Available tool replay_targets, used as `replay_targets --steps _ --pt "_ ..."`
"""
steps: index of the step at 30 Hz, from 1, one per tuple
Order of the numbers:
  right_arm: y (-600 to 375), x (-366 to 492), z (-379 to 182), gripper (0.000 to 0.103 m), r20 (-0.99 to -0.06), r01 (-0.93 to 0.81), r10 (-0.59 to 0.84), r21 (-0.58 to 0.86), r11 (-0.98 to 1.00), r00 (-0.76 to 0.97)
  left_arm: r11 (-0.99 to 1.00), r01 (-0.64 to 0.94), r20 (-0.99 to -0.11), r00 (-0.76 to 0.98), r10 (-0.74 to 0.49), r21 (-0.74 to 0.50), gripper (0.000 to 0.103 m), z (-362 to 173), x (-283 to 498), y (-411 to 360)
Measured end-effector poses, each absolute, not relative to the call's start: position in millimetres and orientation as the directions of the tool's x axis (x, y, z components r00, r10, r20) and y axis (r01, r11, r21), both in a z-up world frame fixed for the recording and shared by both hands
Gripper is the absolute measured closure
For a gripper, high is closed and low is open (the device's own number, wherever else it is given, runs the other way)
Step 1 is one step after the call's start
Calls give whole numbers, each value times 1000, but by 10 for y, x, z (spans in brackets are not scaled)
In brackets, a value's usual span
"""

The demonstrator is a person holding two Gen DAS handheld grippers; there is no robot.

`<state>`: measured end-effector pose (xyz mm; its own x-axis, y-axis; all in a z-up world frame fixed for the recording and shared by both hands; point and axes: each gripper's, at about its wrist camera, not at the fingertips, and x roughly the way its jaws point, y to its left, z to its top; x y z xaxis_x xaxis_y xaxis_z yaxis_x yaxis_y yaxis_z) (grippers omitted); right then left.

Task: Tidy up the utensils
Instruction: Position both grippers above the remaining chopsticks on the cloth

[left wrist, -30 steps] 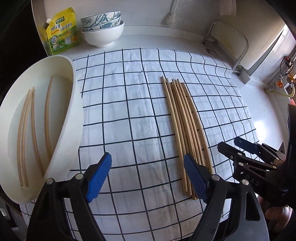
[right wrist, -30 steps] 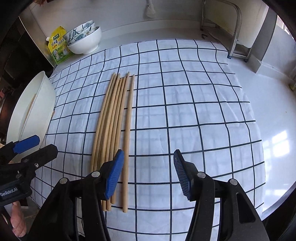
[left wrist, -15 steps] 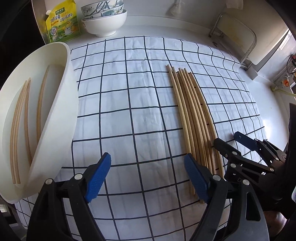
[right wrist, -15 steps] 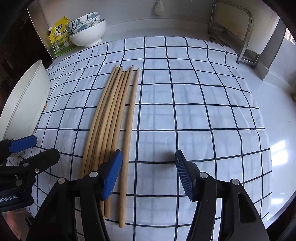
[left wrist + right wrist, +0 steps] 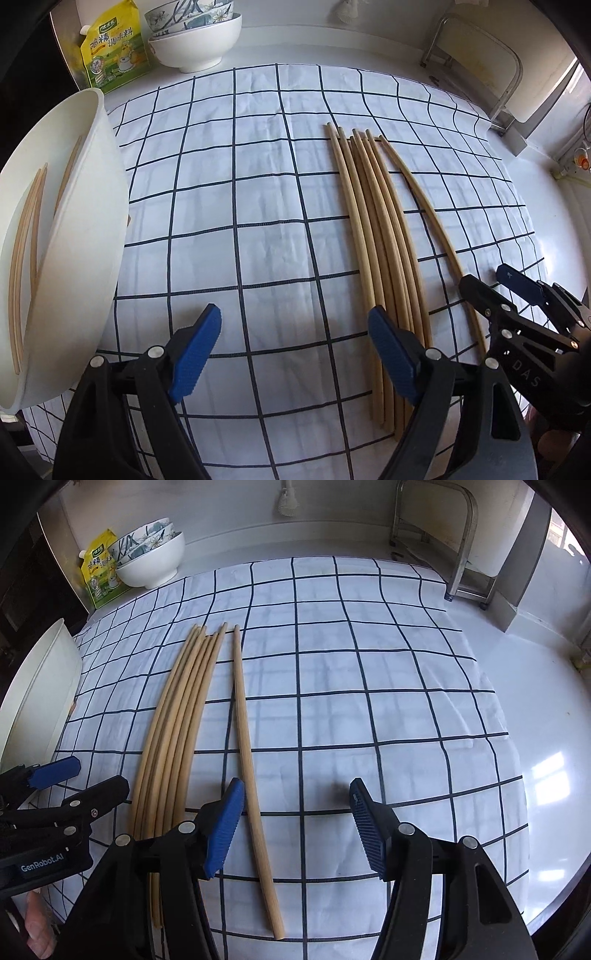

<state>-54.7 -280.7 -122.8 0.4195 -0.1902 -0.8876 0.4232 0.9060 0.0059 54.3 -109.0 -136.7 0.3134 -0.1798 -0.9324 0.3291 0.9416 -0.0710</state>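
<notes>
On the checked cloth (image 5: pixel 369 657), a lone chopstick (image 5: pixel 245 746) lies just right of the bundle (image 5: pixel 177 723), seemingly singled out for pickup. The right gripper (image 5: pixel 297 825) hovers spread, empty, the stick beside its left pad. The left gripper (image 5: pixel 295 350), also spread and empty, hangs left of the bundle; the tray (image 5: pixel 88 229) beyond holds sorted sticks.

Both point steeply down, side by side: left claw (image 5: pixel 293 354) spread wide, right claw (image 5: pixel 297 827) half spread, nothing gripped.
</notes>
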Motion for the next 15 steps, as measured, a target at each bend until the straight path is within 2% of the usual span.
replay_targets --steps 11,14,15 --pt "-2859 -611 -1187 46 -883 425 -177 27 905 434 942 334 -927 344 -150 -29 21 -1397 614 -1274" --pt "-2845 -613 -1182 46 -883 422 -176 28 906 436 945 326 -933 342 -108 10 21 -1433 629 -1311" --pt "-2839 -606 -1184 46 -883 420 -175 28 907 436 946 325 -934 344 -96 22 18 -1446 626 -1293"
